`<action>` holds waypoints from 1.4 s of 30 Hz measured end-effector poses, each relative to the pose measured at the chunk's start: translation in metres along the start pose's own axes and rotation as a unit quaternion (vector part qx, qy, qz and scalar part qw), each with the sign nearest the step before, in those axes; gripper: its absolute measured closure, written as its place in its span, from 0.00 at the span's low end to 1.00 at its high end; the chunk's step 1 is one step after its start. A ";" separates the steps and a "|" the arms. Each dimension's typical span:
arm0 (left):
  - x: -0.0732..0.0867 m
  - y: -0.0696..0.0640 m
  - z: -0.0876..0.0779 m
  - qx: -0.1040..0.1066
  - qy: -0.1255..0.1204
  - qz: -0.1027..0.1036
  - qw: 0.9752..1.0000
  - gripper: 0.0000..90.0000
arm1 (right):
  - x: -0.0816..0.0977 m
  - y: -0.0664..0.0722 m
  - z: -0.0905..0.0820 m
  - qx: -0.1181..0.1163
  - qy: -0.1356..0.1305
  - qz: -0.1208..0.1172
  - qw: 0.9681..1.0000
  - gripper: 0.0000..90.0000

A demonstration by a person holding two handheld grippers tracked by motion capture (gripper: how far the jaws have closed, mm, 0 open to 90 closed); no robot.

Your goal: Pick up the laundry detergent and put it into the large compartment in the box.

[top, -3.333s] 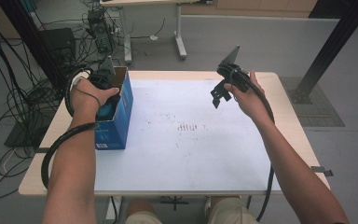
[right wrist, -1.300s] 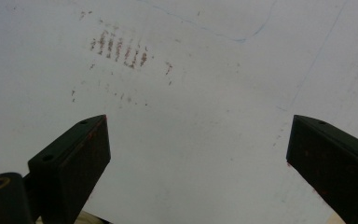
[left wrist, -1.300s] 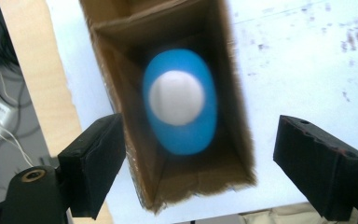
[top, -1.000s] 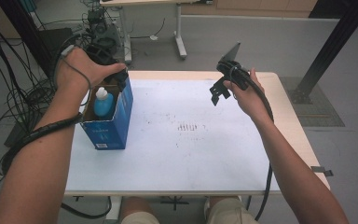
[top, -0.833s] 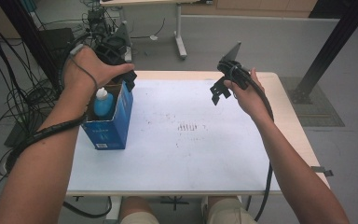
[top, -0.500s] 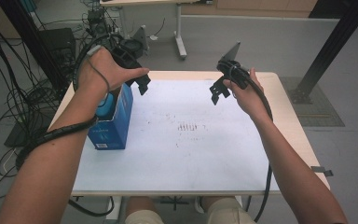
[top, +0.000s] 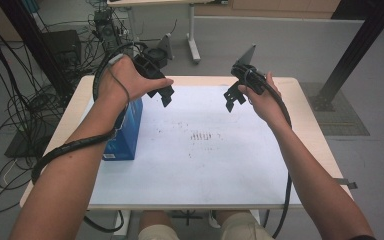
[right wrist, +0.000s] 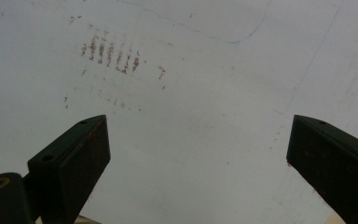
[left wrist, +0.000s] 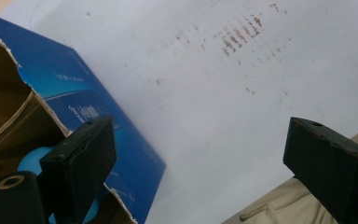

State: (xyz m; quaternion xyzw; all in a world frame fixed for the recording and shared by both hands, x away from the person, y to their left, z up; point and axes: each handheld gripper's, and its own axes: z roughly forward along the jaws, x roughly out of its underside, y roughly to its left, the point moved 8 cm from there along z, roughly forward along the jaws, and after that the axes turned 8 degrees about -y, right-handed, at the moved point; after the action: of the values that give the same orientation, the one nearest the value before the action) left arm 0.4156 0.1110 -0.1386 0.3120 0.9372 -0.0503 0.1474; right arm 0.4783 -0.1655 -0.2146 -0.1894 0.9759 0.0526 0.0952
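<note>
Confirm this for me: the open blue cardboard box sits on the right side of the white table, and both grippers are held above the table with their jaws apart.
Not quite. In the high view the open blue cardboard box sits on the left side of the white table, beside the person's left forearm, not the right. The rest holds: the left gripper and the right gripper are above the table with jaws apart.
</note>
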 end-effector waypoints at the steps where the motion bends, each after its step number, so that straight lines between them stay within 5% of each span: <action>1: 0.000 -0.001 0.000 0.002 -0.001 0.001 1.000 0.11 | 0.000 0.000 0.000 0.000 0.001 0.000 1.000 0.06; 42: -0.004 -0.003 0.007 0.017 -0.004 0.019 1.000 0.11 | -0.001 0.002 0.001 0.003 0.002 -0.003 1.000 0.06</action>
State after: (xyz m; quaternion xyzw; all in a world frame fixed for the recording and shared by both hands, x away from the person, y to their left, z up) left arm 0.4185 0.1044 -0.1443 0.3325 0.9294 -0.0646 0.1466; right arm 0.4782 -0.1628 -0.2153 -0.1922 0.9756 0.0493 0.0943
